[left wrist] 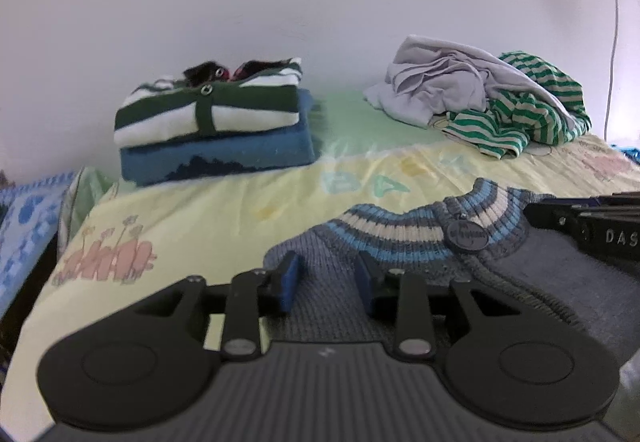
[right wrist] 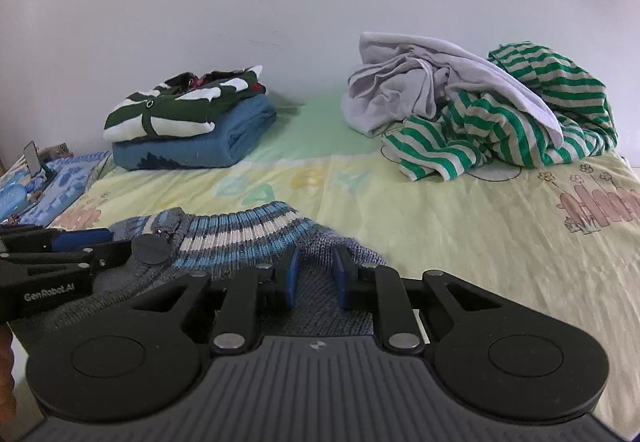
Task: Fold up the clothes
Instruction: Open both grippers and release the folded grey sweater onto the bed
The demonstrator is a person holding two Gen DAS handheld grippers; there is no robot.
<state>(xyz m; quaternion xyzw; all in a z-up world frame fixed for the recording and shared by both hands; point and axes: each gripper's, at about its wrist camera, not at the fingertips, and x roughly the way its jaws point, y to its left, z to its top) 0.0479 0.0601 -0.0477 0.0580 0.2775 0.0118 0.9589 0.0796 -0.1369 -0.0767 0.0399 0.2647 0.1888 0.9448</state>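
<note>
Left tongs (left wrist: 326, 282) parted, blue pads either side of a gap, gripping nothing; grey knit shows between and beneath them. Right tongs (right wrist: 314, 276) likewise parted, narrower gap, nothing pinched that can be seen. Both sit low over the grey cardigan (right wrist: 320, 306), which lies flat on the bed (right wrist: 500, 262) directly under the tongs, its striped blue-and-cream collar (left wrist: 400, 230) just beyond the pad tips. Left tongs over one shoulder of the cardigan, right tongs over the other; the round dark button (left wrist: 466, 236) at the collar lies between them. Whether the pads touch the knit cannot be told. Beyond the cardigan, toward the wall: a folded stack, green-and-white striped garment (left wrist: 208, 109) resting on a folded blue one (left wrist: 224, 157), off to the cardigan's far left. Far right of the cardigan, a loose heap: pale grey garment (right wrist: 420, 89) lying on and against a green-striped one (right wrist: 520, 121). Both well apart from the cardigan.
</note>
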